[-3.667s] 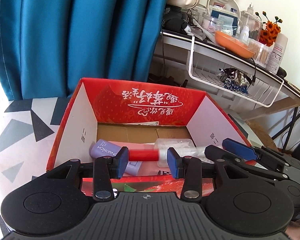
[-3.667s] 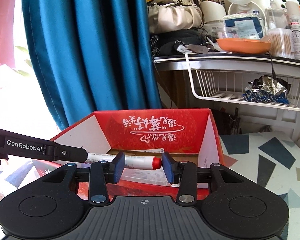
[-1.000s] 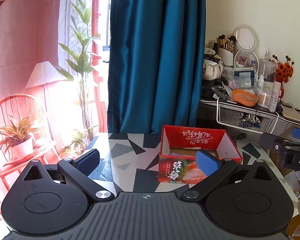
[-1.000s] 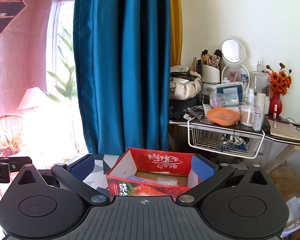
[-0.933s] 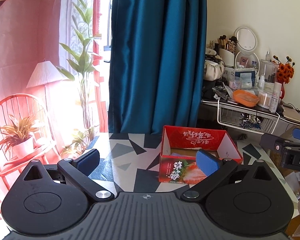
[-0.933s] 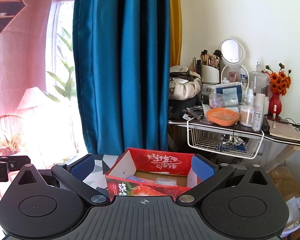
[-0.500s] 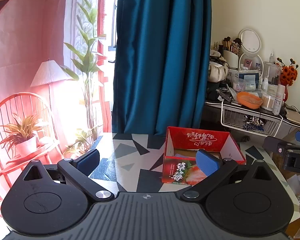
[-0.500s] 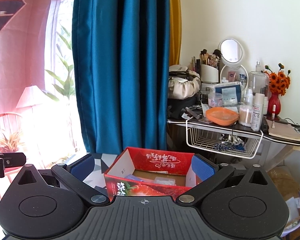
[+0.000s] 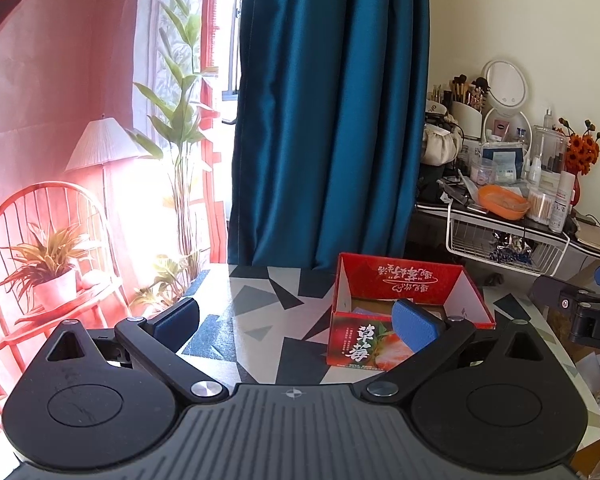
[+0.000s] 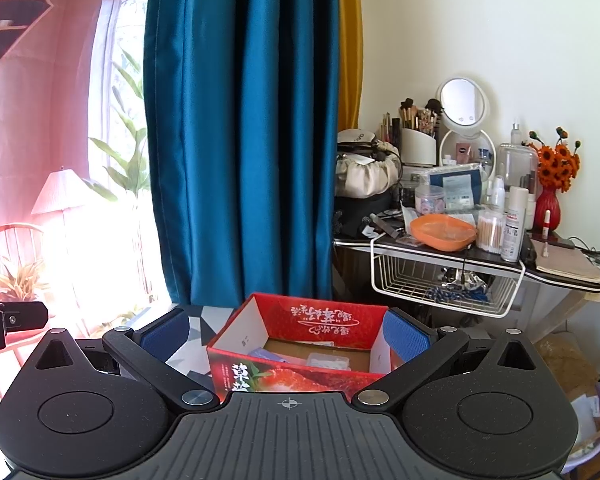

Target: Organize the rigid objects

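A red strawberry-print cardboard box [image 9: 404, 280] stands open on the terrazzo-pattern table [image 9: 260, 312]; it also shows in the right wrist view [image 10: 320, 316]. Inside lie a lilac packet [image 10: 270, 356] and a clear plastic case [image 10: 327, 360]. My left gripper [image 9: 296, 320] is open and empty, held back from the box and to its left. My right gripper [image 10: 286, 334] is open and empty, held back in front of the box, its blue pads [image 10: 402, 338] wide apart. The right gripper's arm [image 9: 580, 308] shows at the left view's right edge.
A teal curtain [image 9: 324, 112] hangs behind the table. A cluttered vanity shelf [image 10: 460, 240] with an orange bowl [image 10: 442, 232], mirror and wire basket [image 10: 440, 284] stands to the right. A red chair with a potted plant [image 9: 48, 264] and a floor lamp stand to the left.
Both grippers let go of the red-capped tube and opened wide, then pulled well back from the box. In the last second both kept drifting slightly backward.
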`<action>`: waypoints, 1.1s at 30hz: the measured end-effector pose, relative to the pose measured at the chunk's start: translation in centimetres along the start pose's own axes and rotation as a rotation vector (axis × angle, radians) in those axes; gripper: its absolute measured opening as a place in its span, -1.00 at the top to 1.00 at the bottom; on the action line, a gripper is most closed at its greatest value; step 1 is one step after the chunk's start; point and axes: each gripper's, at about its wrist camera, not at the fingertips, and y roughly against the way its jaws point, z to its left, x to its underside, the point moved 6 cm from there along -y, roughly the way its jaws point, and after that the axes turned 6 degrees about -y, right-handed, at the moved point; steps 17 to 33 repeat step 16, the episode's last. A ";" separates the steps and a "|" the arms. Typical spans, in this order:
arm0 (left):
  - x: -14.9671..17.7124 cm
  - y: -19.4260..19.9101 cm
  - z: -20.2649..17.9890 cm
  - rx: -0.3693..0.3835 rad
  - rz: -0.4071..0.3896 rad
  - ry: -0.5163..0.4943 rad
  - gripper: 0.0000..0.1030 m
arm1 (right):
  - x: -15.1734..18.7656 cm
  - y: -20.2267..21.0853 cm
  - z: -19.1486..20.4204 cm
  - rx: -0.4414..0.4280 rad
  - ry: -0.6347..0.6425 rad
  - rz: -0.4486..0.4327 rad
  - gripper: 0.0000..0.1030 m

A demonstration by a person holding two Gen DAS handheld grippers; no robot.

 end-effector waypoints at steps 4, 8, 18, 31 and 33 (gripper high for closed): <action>0.0 0.1 0.0 -0.005 0.000 -0.001 -1.00 | 0.0 0.0 -0.3 0.001 -0.001 0.004 -0.99; 0.0 0.2 0.0 -0.012 -0.004 -0.005 -1.00 | 0.2 0.1 -0.6 0.009 -0.001 0.011 -0.99; -0.1 0.3 0.1 -0.016 -0.010 0.000 -1.00 | 0.2 0.1 -0.6 0.012 0.004 0.012 -0.99; -0.1 0.3 0.1 -0.016 -0.010 0.000 -1.00 | 0.2 0.1 -0.6 0.012 0.004 0.012 -0.99; -0.1 0.3 0.1 -0.016 -0.010 0.000 -1.00 | 0.2 0.1 -0.6 0.012 0.004 0.012 -0.99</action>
